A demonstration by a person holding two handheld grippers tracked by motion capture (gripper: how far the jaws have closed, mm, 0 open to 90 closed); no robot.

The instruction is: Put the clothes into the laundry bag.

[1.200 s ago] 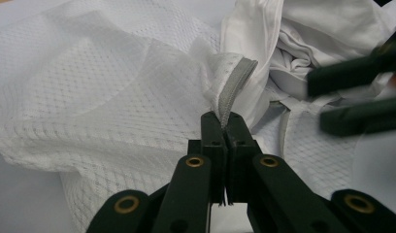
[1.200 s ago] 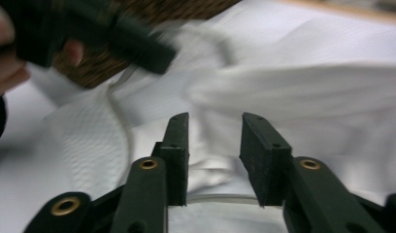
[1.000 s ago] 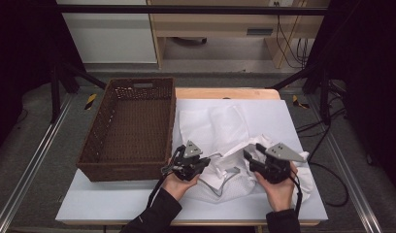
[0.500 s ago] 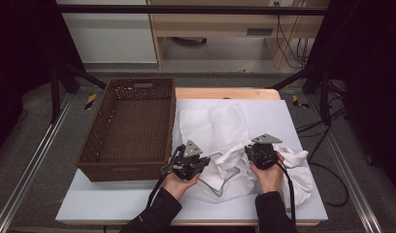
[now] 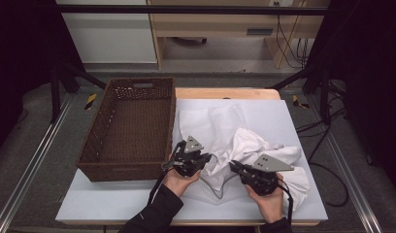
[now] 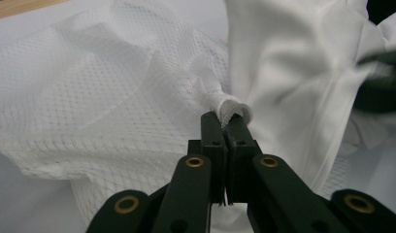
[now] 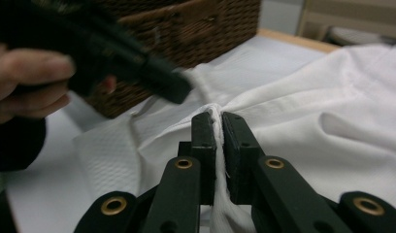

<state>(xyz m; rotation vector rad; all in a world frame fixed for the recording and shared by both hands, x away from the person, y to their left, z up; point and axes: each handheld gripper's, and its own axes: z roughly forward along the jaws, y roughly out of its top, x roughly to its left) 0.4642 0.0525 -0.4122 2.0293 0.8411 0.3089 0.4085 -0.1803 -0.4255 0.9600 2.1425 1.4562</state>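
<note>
A white garment (image 5: 235, 138) lies crumpled on the white table (image 5: 113, 199), partly mesh fabric (image 6: 113, 97) and partly smooth cloth (image 7: 332, 97). My left gripper (image 5: 207, 161) is at the garment's near left edge and is shut on a rolled hem (image 6: 233, 106) of the mesh. My right gripper (image 5: 233, 168) is just right of it with its tips pointing left. Its jaws have just been closing and are now shut on a pinched fold of the cloth (image 7: 216, 114). In the right gripper view, the left gripper (image 7: 138, 68) and its hand (image 7: 31, 82) show blurred close by.
A brown wicker basket (image 5: 130, 131) stands on the left half of the table, nothing in it, its near corner beside my left gripper. The garment covers the table's middle and right. Cables (image 5: 327, 165) trail on the floor at the right.
The right gripper reached over the cloth, closed on a fold and pulled back toward the front edge, bunching the garment. The left gripper has stayed where it was.
</note>
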